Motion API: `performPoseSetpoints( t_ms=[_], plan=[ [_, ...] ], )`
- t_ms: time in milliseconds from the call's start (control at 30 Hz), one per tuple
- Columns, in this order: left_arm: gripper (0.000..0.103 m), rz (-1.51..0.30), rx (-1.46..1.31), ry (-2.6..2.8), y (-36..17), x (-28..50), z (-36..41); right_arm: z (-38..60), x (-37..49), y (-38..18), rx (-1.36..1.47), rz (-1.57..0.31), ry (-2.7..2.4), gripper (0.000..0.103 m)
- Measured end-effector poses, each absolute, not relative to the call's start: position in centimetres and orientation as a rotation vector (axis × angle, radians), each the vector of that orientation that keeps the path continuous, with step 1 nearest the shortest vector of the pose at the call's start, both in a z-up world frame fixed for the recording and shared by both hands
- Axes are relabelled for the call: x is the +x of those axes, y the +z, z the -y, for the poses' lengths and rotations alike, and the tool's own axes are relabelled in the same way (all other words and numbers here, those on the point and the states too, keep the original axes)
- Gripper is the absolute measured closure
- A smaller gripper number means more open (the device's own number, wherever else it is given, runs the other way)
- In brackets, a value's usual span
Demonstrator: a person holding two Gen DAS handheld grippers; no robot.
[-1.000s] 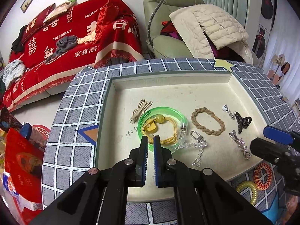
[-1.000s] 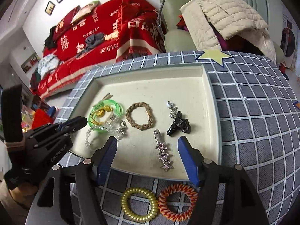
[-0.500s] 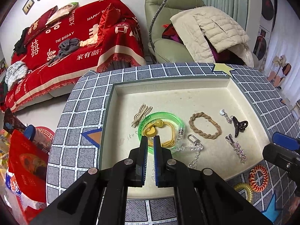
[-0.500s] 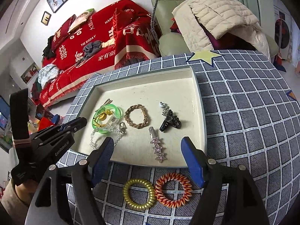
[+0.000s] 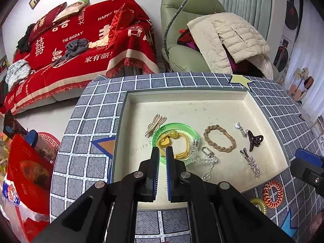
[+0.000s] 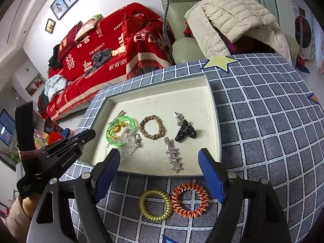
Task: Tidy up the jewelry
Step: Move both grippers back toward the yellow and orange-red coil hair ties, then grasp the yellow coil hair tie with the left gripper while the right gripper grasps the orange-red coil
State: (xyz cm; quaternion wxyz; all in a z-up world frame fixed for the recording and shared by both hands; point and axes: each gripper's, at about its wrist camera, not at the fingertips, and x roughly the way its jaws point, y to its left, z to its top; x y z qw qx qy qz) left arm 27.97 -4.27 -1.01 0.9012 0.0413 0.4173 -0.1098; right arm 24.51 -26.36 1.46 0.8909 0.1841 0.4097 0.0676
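A shallow cream tray (image 5: 202,97) (image 6: 215,133) on a grid-patterned table holds a green bangle (image 5: 182,126) (image 6: 131,121) with a yellow cord, a braided brown band (image 5: 219,138) (image 6: 151,129), a black claw clip (image 5: 254,139) (image 6: 185,132), a star hair clip (image 5: 252,162) (image 6: 173,157) and a clear chain (image 5: 208,165). A gold coil tie (image 6: 155,204) and an orange coil tie (image 6: 189,199) lie on the table in front of the tray. My left gripper (image 5: 161,151) is shut and empty above the tray's near left. My right gripper (image 6: 159,162) is open, above the coil ties.
A red-covered sofa (image 5: 81,46) and a green armchair (image 5: 182,56) with a beige jacket stand beyond the table. Red bags (image 5: 26,176) sit on the floor at the left. The table edge runs along the left of the tray.
Both grippers have pulled back and risen from the tray, so more of the table shows. The right gripper has come over the two coil ties. Nothing in the tray has moved.
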Motion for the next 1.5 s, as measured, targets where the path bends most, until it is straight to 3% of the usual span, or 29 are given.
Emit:
performPoseSetpoints(
  t_ms=[167, 233, 267, 300, 667, 933, 1500],
  plan=[
    [0.075, -0.86, 0.061, -0.218, -1.0, 27.5, 3.6, 26.9, 23.9, 1.5, 0.417, -0.841, 0.122, 0.017],
    [0.0, -0.857, 0.063, -0.21, -0.9, 27.3, 3.6, 27.1, 23.8, 1.5, 0.431, -0.837, 0.12, 0.012],
    [0.0, -0.838, 0.066, -0.197, -0.9, 27.2, 3.5, 27.2, 23.7, 1.5, 0.433, -0.835, 0.117, 0.001],
    [0.0, -0.82, 0.078, -0.199, -0.6, 27.3, 3.6, 27.3, 23.5, 1.6, 0.436, -0.822, 0.113, 0.0],
    [0.0, -0.775, 0.102, -0.192, 2.2, 27.1, 3.1, 27.8, 21.1, 3.9, 0.442, -0.702, 0.089, 0.0],
    [0.0, -0.756, 0.123, -0.194, 1.3, 21.0, 2.3, 28.0, 18.3, 4.6, 0.404, -0.749, 0.107, 0.0],
    [0.0, -0.931, 0.082, -0.306, -2.8, 15.4, 5.0, 30.2, 14.0, -2.7, 0.414, -0.968, 0.002, 0.0]
  ],
)
